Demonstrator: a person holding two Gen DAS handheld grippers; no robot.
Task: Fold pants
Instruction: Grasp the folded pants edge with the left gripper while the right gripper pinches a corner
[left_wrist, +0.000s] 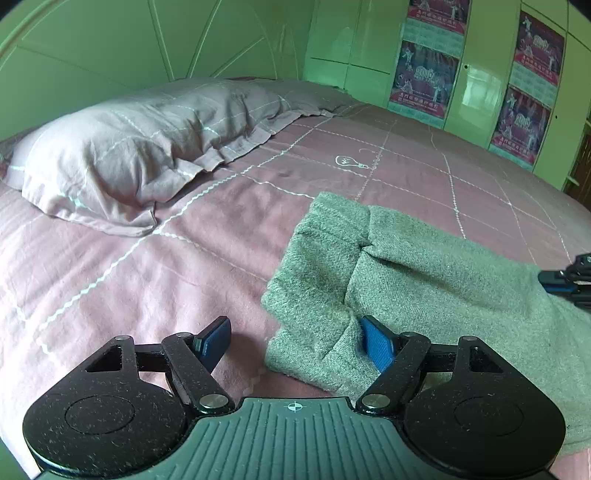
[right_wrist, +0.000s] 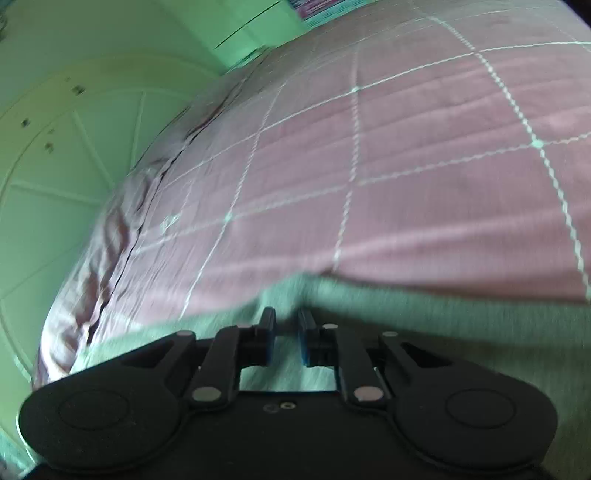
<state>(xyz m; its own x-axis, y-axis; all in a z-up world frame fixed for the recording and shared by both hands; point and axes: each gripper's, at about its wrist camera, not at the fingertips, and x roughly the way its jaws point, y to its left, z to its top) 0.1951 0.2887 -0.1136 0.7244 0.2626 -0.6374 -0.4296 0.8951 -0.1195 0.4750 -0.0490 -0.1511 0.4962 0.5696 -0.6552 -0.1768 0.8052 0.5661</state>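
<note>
Grey-green knit pants (left_wrist: 406, 273) lie folded on the pink bedspread (left_wrist: 147, 266). My left gripper (left_wrist: 299, 339) is open at the pants' near left corner, the right fingertip (left_wrist: 376, 343) touching the fabric, the left one over bare bedspread. My right gripper shows at the right edge of the left wrist view (left_wrist: 569, 280), over the pants. In the blurred right wrist view the right gripper (right_wrist: 287, 325) has its jaws a narrow gap apart above the pants (right_wrist: 443, 325); no fabric is visibly pinched between them.
A pale pink pillow (left_wrist: 122, 158) lies at the bed's head on the left. A green headboard (left_wrist: 129, 48) stands behind it. Green wardrobe doors with posters (left_wrist: 424, 77) stand at the far right. Bedspread (right_wrist: 406, 166) stretches beyond the pants.
</note>
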